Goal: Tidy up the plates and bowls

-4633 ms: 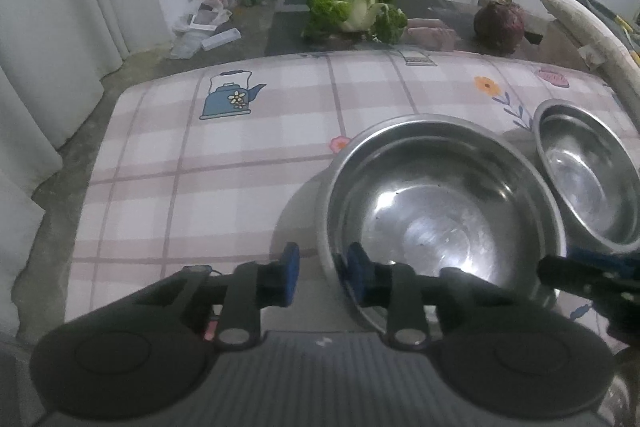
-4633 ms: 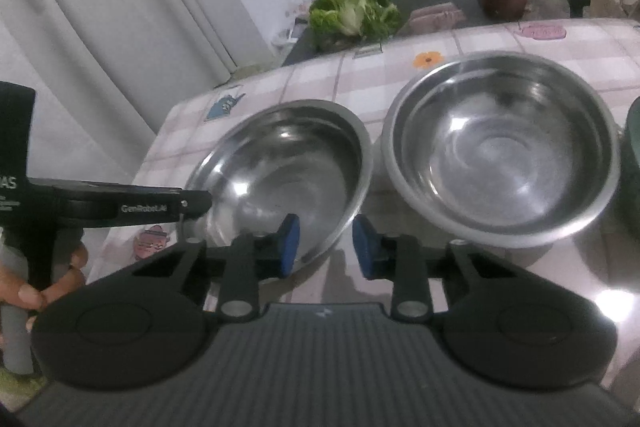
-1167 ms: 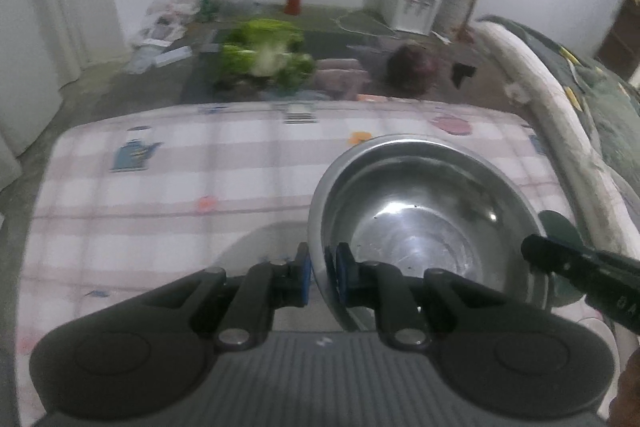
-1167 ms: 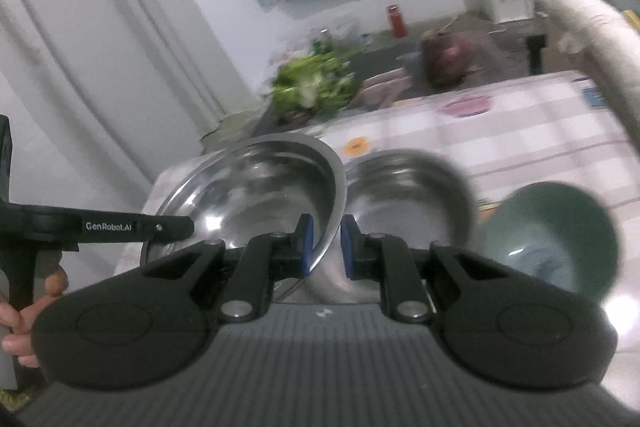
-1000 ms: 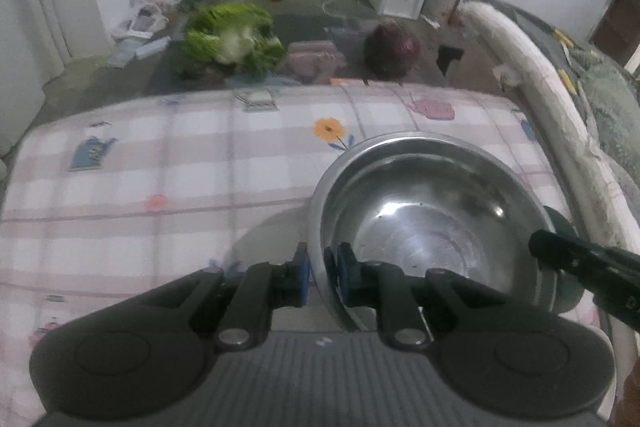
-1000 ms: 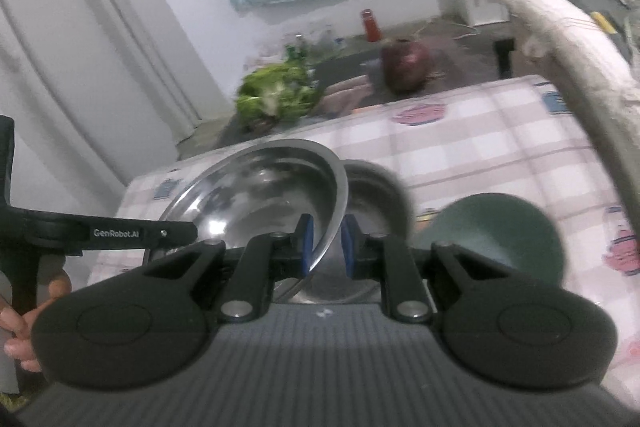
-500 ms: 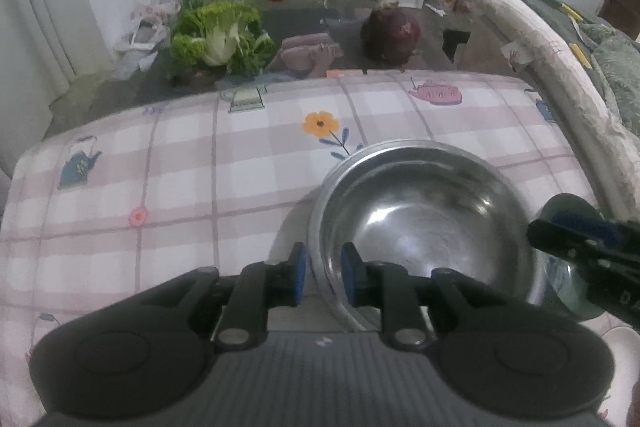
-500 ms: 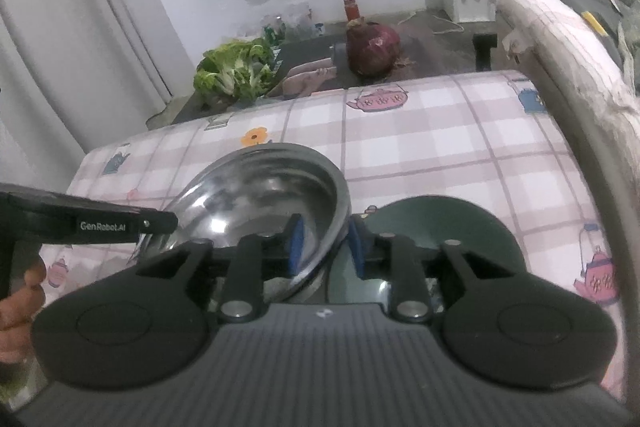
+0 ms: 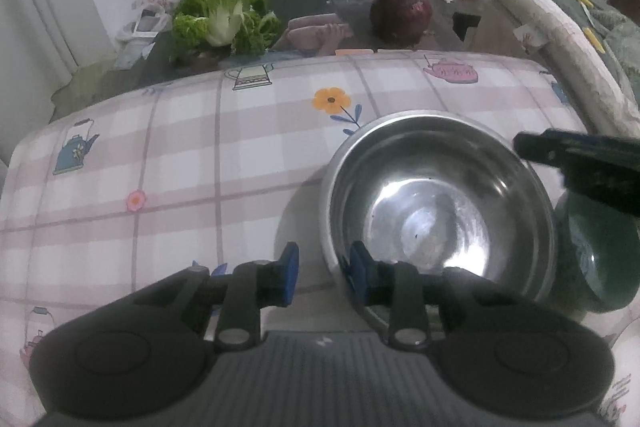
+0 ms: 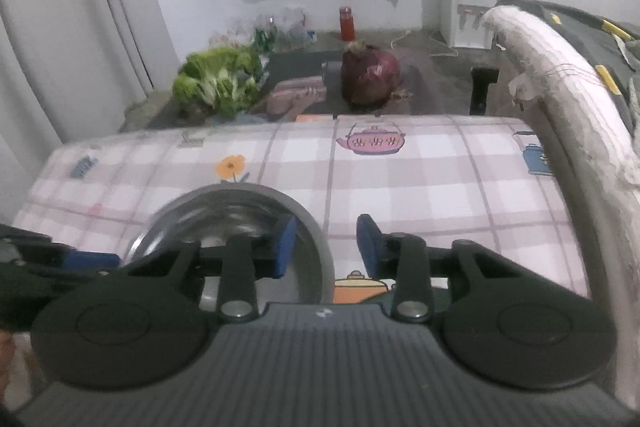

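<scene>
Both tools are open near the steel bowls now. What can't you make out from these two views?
- Green bowl, left wrist view: near side hidden by the steel bowl and the right tool.
- Steel bowl, right wrist view: motion-blurred, near part behind the right tool.
- Whether a second steel bowl is nested: unclear.
- Left tool: open.

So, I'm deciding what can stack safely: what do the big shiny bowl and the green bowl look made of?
The big bowl looks like stainless steel: grey, with mirror-like glare and a thin rolled rim. The green bowl beside it looks like glazed ceramic, dark and glossy with soft highlights, though melamine can't be ruled out.
</scene>
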Demonstrator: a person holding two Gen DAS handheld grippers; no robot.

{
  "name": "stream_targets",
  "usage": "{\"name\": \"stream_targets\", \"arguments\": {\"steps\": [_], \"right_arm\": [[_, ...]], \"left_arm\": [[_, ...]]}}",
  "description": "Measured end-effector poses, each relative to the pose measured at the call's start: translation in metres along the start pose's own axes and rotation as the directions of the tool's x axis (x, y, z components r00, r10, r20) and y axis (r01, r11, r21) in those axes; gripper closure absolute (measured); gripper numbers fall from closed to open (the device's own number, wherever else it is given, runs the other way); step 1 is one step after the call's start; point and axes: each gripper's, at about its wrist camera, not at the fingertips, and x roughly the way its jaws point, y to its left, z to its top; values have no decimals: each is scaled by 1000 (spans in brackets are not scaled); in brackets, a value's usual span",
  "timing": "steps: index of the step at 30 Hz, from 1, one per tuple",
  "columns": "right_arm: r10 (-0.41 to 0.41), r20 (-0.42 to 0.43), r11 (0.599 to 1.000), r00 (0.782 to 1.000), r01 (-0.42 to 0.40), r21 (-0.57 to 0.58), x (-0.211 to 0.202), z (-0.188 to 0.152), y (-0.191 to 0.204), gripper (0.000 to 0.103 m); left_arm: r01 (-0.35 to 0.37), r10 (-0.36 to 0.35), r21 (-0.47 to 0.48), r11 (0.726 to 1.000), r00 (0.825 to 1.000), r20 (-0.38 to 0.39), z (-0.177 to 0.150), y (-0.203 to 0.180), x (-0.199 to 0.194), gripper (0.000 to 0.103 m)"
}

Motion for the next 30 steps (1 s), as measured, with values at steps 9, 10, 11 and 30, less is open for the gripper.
{"name": "stream_targets", "arguments": {"steps": [9,10,11,30], "right_arm": [[89,-79,995,993,-93,-43,10,-13,31,84],[101,-83,993,991,-105,-45,8,-14,34,84],[115,-87,992,990,-119,-46,7,-15,37,84],[131,18,991,991,-132,36,-68,-30,14,57]], "left_arm": [[-45,45,-23,999,999,6,-10,29,-8,76],[-56,56,-26,998,998,4,-12,33,-9,76],[-65,65,-30,997,998,2,-14,36,-10,76],[-45,46,-11,999,993,112,-20,23,-62,37]]}}
